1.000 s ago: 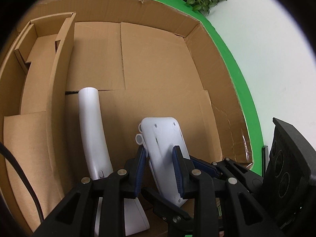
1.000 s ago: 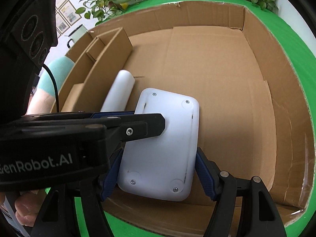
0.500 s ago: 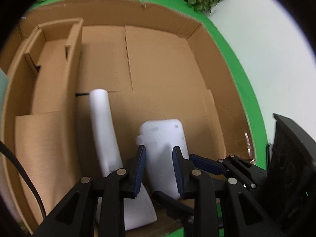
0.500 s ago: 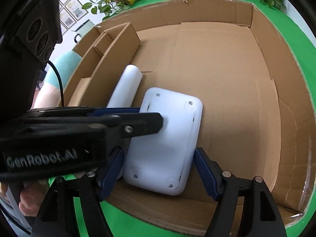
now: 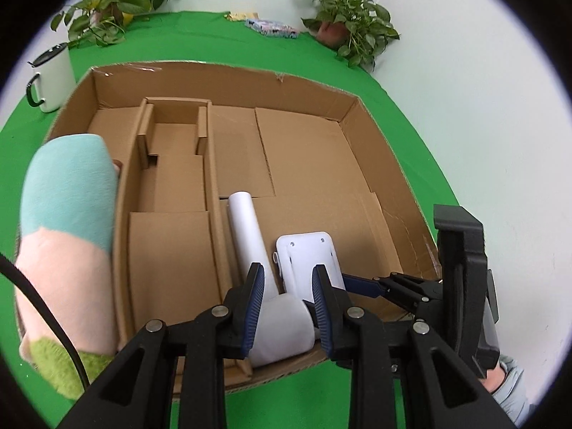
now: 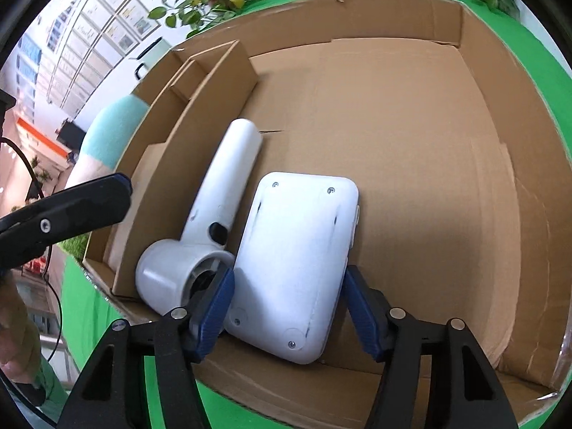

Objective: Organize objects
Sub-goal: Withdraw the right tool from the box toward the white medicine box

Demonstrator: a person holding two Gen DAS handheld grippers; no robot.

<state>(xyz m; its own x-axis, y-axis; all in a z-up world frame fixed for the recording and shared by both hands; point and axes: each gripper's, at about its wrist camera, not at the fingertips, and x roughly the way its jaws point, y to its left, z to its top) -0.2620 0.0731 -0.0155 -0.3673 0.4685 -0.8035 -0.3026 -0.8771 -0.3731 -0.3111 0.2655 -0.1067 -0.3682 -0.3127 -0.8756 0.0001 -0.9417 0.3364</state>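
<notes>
Ahead of the right gripper point(image 6: 287, 307), beyond the white flat device point(image 6: 296, 261), box floor point(image 6: 393, 136) lies open; the divider wall point(image 6: 200, 132) and white handheld appliance point(image 6: 218, 207), perhaps touching the device, block leftward.

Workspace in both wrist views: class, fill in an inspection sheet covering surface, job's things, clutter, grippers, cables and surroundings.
Surface: green cloth.
Job's things: cardboard box with dividers; white handheld device and flat white unit side by side inside.
Clutter: mug, plush toy, packet.
Grippers: left gripper empty above the box; right gripper closing around the flat unit.
Cables: black cable.
Surroundings: potted plants, white wall.
</notes>
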